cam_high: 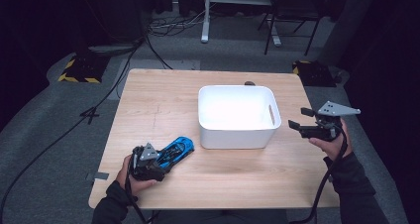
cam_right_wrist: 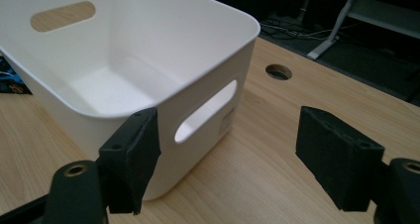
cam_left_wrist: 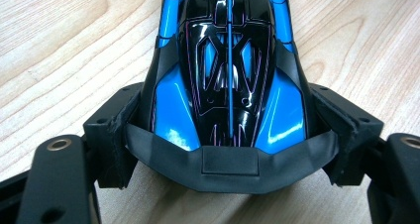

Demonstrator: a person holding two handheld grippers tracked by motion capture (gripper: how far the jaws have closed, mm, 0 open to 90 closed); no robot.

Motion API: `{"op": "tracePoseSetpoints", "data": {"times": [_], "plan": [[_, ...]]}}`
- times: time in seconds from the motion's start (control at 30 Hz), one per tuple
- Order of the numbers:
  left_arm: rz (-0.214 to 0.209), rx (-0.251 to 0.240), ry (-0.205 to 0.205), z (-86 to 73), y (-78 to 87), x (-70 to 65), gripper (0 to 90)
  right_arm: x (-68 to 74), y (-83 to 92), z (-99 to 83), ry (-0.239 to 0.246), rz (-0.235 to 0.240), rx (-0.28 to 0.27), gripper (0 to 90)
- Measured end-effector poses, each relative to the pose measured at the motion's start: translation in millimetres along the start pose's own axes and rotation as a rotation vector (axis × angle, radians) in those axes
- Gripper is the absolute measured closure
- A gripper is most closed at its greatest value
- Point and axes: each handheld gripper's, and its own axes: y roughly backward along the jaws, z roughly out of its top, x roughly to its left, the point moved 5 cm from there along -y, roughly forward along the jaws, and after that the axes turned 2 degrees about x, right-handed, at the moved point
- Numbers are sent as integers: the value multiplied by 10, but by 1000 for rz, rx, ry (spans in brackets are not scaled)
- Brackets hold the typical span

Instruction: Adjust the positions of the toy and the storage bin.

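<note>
On the wooden table (cam_high: 163,105), a white bin (cam_high: 237,116); dark room.

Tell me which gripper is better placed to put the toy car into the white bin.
Left. The left gripper is already shut on the tail of the blue toy car, just left of the white bin. The right gripper hangs open and empty beside the bin's right wall, away from the car.
</note>
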Motion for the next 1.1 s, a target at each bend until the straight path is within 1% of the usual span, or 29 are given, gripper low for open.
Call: {"op": "tracePoseSetpoints", "data": {"times": [0.2,0.23,0.3,0.33,0.47,0.5,0.53,0.6,0.67,0.7,0.73,0.77,0.8,0.87,0.93,1.0,1.03,1.1], "plan": [[0,-1,1,1,-2,-1,237,4,22,-197,14,-19,13,236],[1,-1,0,1,-1,0,237,10,15,-250,12,-18,21,233],[0,-1,1,0,-2,-1,237,27,-3,-343,27,-16,42,230],[-2,0,3,0,-3,-3,237,35,-17,-394,36,-22,60,230],[-1,-1,2,1,-2,-2,237,66,-65,-588,42,-31,110,229],[-2,-1,2,1,-3,-2,237,69,-74,-626,37,-34,115,229],[-2,0,3,0,-3,-2,237,83,-87,-692,26,-14,125,229],[-4,1,5,1,-4,-4,236,82,-110,-802,21,-18,152,222],[-3,1,4,1,-4,-4,236,88,-124,-913,4,-5,177,222],[-4,1,5,1,-4,-4,236,91,-127,-960,-1,-6,186,222],[-4,1,5,1,-5,-4,236,92,-124,-1001,-10,-11,191,221],[-2,0,3,2,-5,-1,236,98,-124,-1037,-29,-3,186,220],[-3,0,5,2,-5,-3,236,105,-125,-1076,-36,9,189,217],[-4,2,6,3,-6,-3,236,117,-128,-1166,-34,0,217,204],[-5,2,6,4,-7,-3,236,125,-136,-1260,-62,9,229,204],[-9,3,6,4,-8,-5,236,128,-144,-1350,-64,4,252,202],[-9,3,5,4,-8,-5,236,123,-147,-1377,-61,-2,253,202],[-9,4,5,4,-8,-5,236,120,-137,-1422,-86,4,249,192]]}}
